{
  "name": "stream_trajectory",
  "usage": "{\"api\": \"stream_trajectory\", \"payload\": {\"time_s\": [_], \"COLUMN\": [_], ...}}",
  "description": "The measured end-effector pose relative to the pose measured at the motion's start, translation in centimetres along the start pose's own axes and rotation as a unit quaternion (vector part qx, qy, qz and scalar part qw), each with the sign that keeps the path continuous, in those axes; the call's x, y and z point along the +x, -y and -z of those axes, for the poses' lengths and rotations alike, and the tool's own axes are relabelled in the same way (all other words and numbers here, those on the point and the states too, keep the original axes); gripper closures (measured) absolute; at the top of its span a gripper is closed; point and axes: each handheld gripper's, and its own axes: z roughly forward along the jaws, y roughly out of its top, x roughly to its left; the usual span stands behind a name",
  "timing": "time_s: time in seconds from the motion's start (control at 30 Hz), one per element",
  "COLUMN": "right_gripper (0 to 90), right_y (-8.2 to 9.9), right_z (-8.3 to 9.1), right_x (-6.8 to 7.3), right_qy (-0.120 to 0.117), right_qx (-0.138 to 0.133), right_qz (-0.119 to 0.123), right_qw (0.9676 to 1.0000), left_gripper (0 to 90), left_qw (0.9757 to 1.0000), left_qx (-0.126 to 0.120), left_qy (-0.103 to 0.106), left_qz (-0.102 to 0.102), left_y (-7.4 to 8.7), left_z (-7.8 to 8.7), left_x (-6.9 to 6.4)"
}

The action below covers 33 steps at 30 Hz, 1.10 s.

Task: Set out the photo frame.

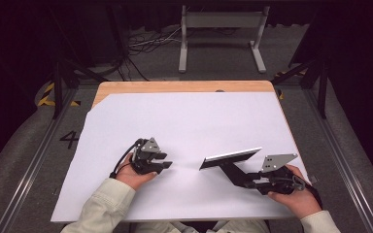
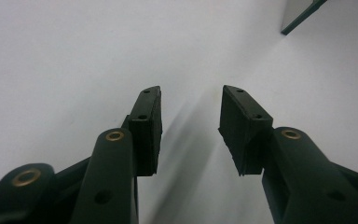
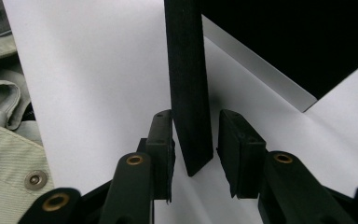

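Near edge of the high view: both forearms in pale sleeves [image 1: 102,206] come in from the bottom. Left gripper [image 1: 166,164] sits low over the white sheet [image 1: 184,121], jaws apart — nothing between them in the left gripper view [image 2: 191,126], just bare sheet. Right gripper [image 1: 240,180] lies a bit nearer the table's right edge. In the right gripper view [image 3: 193,140] its jaws stand apart with the black handle [image 3: 189,84] of a squeegee-like tool between them; left jaw looks close to touching, right jaw shows a gap — not clamped. The tool's flat blade [image 1: 230,158] rests on the sheet just beyond that gripper, pale edge up, between the two hands. Farther off: wooden table [image 1: 175,86] edge past the sheet, then grey floor with a metal stand [image 1: 221,29].
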Motion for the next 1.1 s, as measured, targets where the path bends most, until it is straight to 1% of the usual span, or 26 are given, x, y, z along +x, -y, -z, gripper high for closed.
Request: {"api": "stream_trajectory", "payload": {"time_s": [0.07, 0.1, 0.17, 0.23, 0.37, 0.47, 0.53, 0.63, 0.67, 0.8, 0.93, 1.0, 1.1], "right_gripper": [66.1, 66.2, 66.1, 66.5, 69.7, 70.9, 72.6, 74.6, 76.3, 83.7, 87.8, 89.1, 89.8], "right_y": [0.0, 0.1, 0.1, 0.1, 0.1, 0.2, 0.4, 0.5, 0.6, 0.7, 0.9, 1.0, 1.2], "right_z": [0.2, 0.7, 0.9, 1.3, 2.5, 3.0, 3.5, 3.8, 4.0, 4.5, 4.8, 4.9, 5.0], "right_x": [0.0, 0.1, 0.1, 0.2, 0.4, 0.4, 0.3, 0.1, 0.1, -0.1, -0.3, -0.4, -0.6], "right_qy": [0.001, 0.003, 0.005, 0.008, 0.016, 0.018, 0.019, 0.022, 0.025, 0.043, 0.055, 0.061, 0.067], "right_qx": [-0.002, -0.006, -0.006, -0.009, -0.010, -0.011, -0.012, -0.012, -0.015, -0.019, -0.024, -0.025, -0.026], "right_qz": [0.001, 0.001, 0.001, 0.004, 0.012, 0.014, 0.013, 0.012, 0.011, 0.012, 0.014, 0.018, 0.019], "right_qw": [1.0000, 1.0000, 1.0000, 0.9999, 0.9997, 0.9997, 0.9997, 0.9996, 0.9995, 0.9988, 0.9981, 0.9976, 0.9973], "left_gripper": [59.4, 59.5, 59.7, 59.9, 62.1, 63.4, 65.4, 69.8, 69.8, 80.0, 88.5, 89.8, 90.0], "left_qw": [1.0000, 1.0000, 1.0000, 0.9999, 0.9996, 0.9995, 0.9994, 0.9994, 0.9994, 0.9988, 0.9982, 0.9978, 0.9978], "left_qx": [0.000, -0.001, -0.001, -0.004, -0.009, -0.011, -0.014, -0.016, -0.017, -0.021, -0.022, -0.021, -0.018], "left_qy": [0.003, 0.005, 0.007, 0.014, 0.026, 0.030, 0.030, 0.029, 0.031, 0.043, 0.056, 0.062, 0.064], "left_qz": [-0.001, -0.003, -0.004, -0.004, -0.002, -0.001, -0.006, -0.007, -0.007, -0.003, 0.004, 0.007, 0.000], "left_y": [-0.1, -0.3, -0.4, -0.7, -1.1, -1.4, -1.7, -1.9, -2.1, -2.6, -3.0, -3.3, -3.7], "left_z": [-0.1, -0.3, -0.4, -0.5, -0.9, -1.1, -1.4, -1.7, -1.8, -2.4, -3.0, -3.4, -3.9], "left_x": [0.0, -0.1, -0.2, -0.2, -0.3, -0.4, -0.6, -0.7, -0.7, -0.9, -1.1, -1.3, -1.7]}}
